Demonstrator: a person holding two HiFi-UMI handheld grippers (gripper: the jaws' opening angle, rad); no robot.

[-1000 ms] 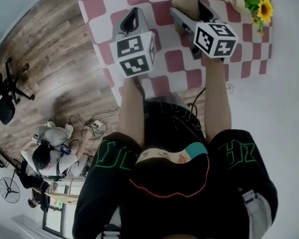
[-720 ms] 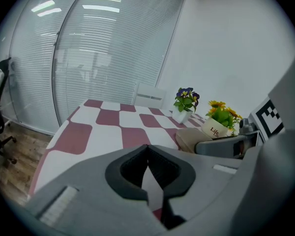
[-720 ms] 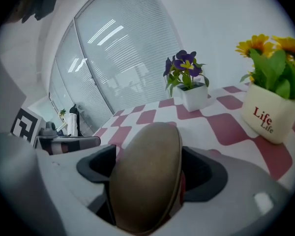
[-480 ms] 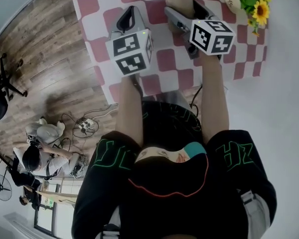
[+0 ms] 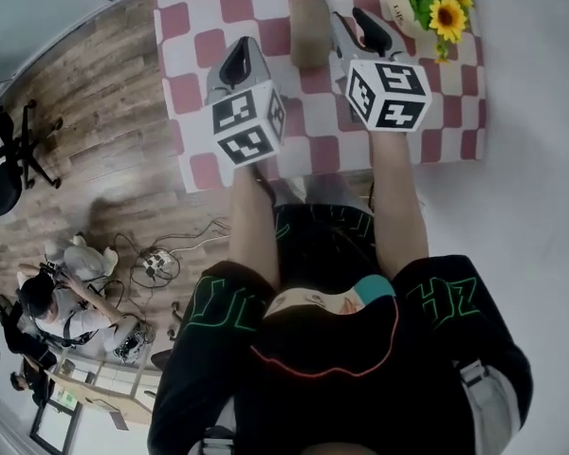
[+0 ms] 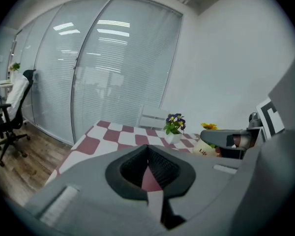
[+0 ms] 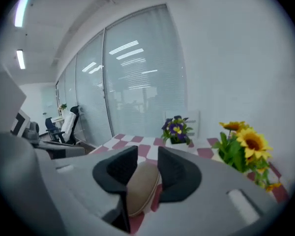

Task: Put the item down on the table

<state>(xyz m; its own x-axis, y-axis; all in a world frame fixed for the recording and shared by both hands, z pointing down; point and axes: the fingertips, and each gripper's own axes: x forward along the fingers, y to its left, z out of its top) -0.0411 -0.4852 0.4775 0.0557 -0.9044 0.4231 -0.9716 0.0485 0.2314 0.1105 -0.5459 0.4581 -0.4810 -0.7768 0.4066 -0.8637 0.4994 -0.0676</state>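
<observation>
Right hand-held gripper [image 7: 147, 157], jaws just narrowed with nothing gripped, hovers beside the tan smooth oval item [image 5: 310, 28] lying on the red-and-white checked surface [image 5: 194, 36] (where the task wants it). Best to draw away without nudging it.

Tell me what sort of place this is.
Probably an office or lab room: glass partition walls with blinds, a wheeled office chair on wood flooring, and a table with a checked cloth holding potted flowers.

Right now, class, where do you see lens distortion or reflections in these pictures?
Head view: fisheye curves the checkered table. Left gripper view: bright streaks glare on the glass wall, and the corners are black. Right gripper view: the same glare, with the frames bowed.
</observation>
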